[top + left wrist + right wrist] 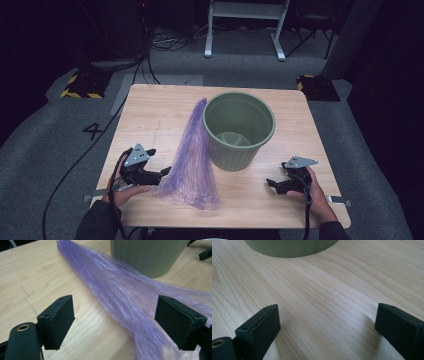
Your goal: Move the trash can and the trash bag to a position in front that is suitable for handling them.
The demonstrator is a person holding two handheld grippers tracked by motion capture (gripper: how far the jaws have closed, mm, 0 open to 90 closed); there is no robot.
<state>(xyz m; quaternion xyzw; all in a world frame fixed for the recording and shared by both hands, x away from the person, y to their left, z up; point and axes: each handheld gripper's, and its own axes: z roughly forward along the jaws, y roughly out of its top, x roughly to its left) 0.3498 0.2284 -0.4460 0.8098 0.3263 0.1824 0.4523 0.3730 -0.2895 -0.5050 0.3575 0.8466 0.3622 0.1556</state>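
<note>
A thin purple plastic bag [192, 157] lies flat on the wooden table [150, 115], stretched lengthwise: its far end is gathered into a narrow tail that runs up beside the rim of the green bin [239, 129], while its near end fans out wide toward the person. The bin stands upright and empty, just to the right of the bag and touching or nearly touching its edge – a layout that suggests the bag is meant to line the bin, so its wide, open end is kept on the near side where both hands can get at it. The left gripper [163, 173] sits at the bag's near left edge with its jaws spread wide and nothing clamped; in the left gripper view the purple film [125, 297] runs across between the two black pads without either one pressing on it, so the bag is released, not grasped. The right gripper [271, 183] rests low over bare wood to the right of the bin's base, well apart from the bag, jaws likewise wide apart and empty – it looks parked there, ready to steady the bin or take the bag's other edge
</note>
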